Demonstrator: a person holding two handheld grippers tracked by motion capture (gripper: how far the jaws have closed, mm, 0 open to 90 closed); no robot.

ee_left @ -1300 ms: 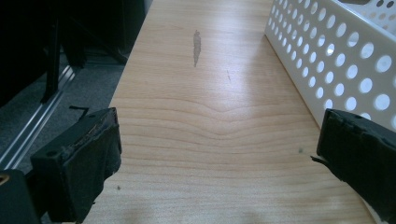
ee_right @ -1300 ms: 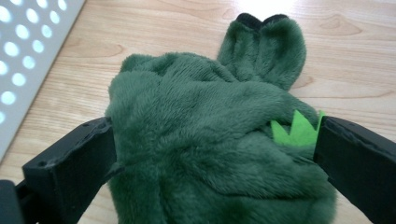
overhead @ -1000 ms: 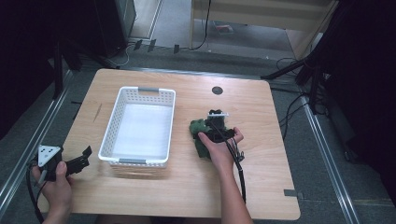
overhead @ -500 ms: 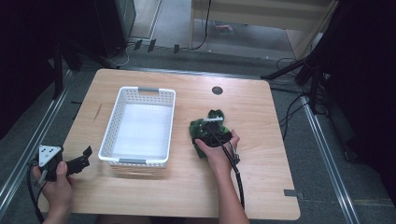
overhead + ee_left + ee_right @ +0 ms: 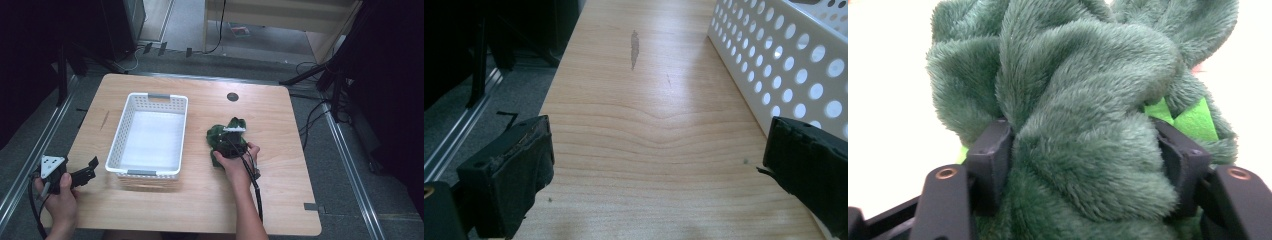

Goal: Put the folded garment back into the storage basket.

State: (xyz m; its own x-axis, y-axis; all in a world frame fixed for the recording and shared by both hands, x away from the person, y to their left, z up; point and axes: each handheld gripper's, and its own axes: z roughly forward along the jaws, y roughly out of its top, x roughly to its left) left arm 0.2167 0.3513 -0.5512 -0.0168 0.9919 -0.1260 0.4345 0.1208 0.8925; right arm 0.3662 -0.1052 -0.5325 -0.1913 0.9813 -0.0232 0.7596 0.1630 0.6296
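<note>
A dark green plush toy (image 5: 219,136) lies on the wooden table (image 5: 280,115) to the right of the white basket (image 5: 150,96). My right gripper (image 5: 231,144) points down into it. In the right gripper view its jaws have just been closing, and both pads squeeze a thick fold of the plush toy (image 5: 1083,95), so the right gripper (image 5: 1088,167) is shut on it. Bright green felt bits show at the toy's side. My left gripper (image 5: 86,171) rests at the table's near left corner, and the left gripper (image 5: 659,170) stands open over bare wood.
The basket's perforated wall (image 5: 784,55) stands close beside my left gripper. A round cable hole (image 5: 232,96) sits at the table's far middle. A dark scuff (image 5: 634,46) marks the wood ahead of the left gripper. The table edge (image 5: 549,100) drops off on that gripper's left.
My right gripper has settled onto the green plush toy and its jaws have closed in on the fabric. The left hand and the basket have not moved.
</note>
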